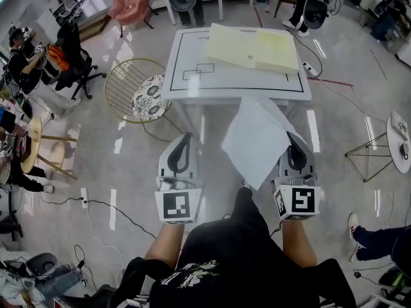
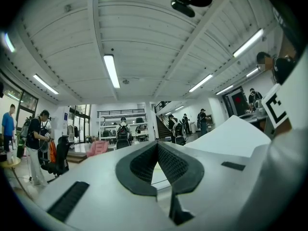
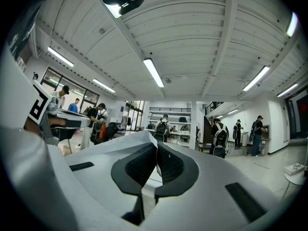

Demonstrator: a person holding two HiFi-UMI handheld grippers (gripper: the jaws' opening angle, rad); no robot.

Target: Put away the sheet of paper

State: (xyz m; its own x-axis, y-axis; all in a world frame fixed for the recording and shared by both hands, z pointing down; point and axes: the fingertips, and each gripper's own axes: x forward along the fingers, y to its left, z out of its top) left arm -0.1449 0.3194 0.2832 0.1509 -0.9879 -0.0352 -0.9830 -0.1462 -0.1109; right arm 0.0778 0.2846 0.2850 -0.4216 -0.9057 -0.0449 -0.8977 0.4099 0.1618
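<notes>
Head camera above, one camera riding each claw
The head view looks steeply down on the table (image 1: 192, 85) from well above; the left claw (image 2: 157, 146) and right claw (image 3: 156, 146) views look level along their jaws (very near), all sharing the paper sheet (image 1: 257, 140).

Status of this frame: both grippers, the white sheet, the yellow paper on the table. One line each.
White paper sheet: held in the air by one corner, not on the table.
Right gripper: shut on the white paper sheet's corner.
Left gripper: shut, nothing between its jaws.
Pale yellow paper: lying flat on the white square table.
</notes>
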